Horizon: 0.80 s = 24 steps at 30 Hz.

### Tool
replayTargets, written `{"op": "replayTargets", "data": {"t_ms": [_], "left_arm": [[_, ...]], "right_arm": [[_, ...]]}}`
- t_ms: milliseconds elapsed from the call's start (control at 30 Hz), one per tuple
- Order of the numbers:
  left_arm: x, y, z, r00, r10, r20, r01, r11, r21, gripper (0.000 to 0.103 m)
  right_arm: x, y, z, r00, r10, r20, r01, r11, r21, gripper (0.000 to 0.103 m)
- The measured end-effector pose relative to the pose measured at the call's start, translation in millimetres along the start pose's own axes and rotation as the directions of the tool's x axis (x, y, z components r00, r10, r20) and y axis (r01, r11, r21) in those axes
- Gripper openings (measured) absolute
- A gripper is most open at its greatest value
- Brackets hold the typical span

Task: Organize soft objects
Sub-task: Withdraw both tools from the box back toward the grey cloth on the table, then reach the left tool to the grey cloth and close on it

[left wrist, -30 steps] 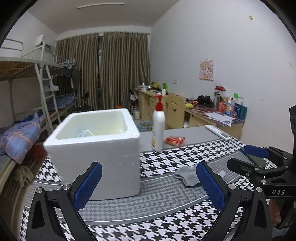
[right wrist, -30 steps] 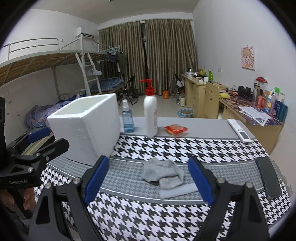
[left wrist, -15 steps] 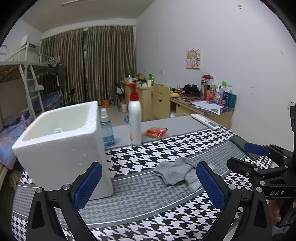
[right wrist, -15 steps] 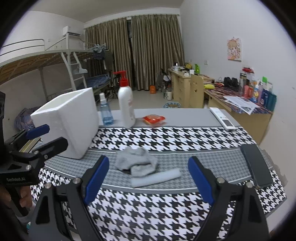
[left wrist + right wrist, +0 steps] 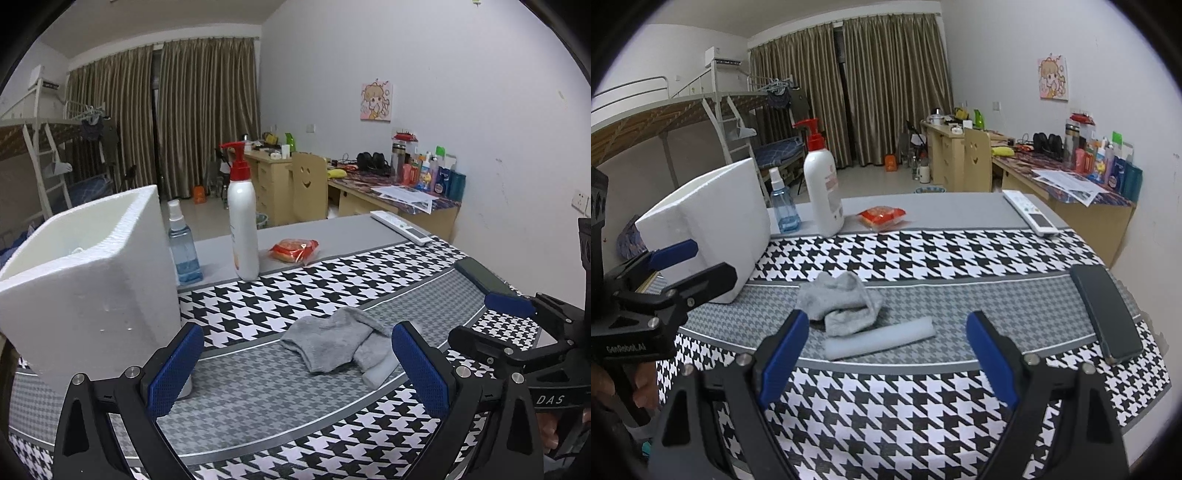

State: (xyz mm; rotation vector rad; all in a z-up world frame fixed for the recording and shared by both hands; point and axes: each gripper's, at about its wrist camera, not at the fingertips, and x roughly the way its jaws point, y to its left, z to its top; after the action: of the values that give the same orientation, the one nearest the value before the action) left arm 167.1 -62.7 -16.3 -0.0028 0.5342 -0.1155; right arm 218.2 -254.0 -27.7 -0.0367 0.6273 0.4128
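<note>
A crumpled grey sock (image 5: 328,343) (image 5: 838,299) lies on the houndstooth tablecloth, with a pale grey rolled cloth (image 5: 879,338) (image 5: 380,369) touching its near side. A white foam box (image 5: 85,269) (image 5: 709,225) stands open-topped at the left. My left gripper (image 5: 295,365) is open and empty, just short of the sock; it also shows at the left of the right wrist view (image 5: 687,262). My right gripper (image 5: 886,354) is open and empty, near the rolled cloth; it shows at the right of the left wrist view (image 5: 495,317).
Behind the sock stand a white pump bottle (image 5: 242,221) (image 5: 822,192), a blue spray bottle (image 5: 183,247) and a red snack packet (image 5: 293,249). A remote (image 5: 1030,216) and a dark phone (image 5: 1106,312) lie at the right. The table edge is close in front.
Both grippers have swung right and forward, so the foam box slid to the left of each view and the sock and rolled cloth came nearer. Both stayed open.
</note>
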Motion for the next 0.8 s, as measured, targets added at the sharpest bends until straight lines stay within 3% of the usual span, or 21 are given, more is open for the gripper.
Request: {"op": "replayTargets", "data": {"t_ms": [667,800], "left_arm": [[46.2,-17.1,4.7,0.995,-0.088,-0.052,0.088,0.996,-0.012,0.102],[56.2,-19.7,2.5,0.994,-0.079,-0.072,0.079,0.997,-0.010,0.102]], "right_arm": [[16.7,-26.1,-1.4,0.999,0.006,-0.047,-0.004,0.999,0.037,0.090],[19.8,-27.4,-3.7,0.998,0.003,-0.063,0.000,0.999,0.036,0.090]]}}
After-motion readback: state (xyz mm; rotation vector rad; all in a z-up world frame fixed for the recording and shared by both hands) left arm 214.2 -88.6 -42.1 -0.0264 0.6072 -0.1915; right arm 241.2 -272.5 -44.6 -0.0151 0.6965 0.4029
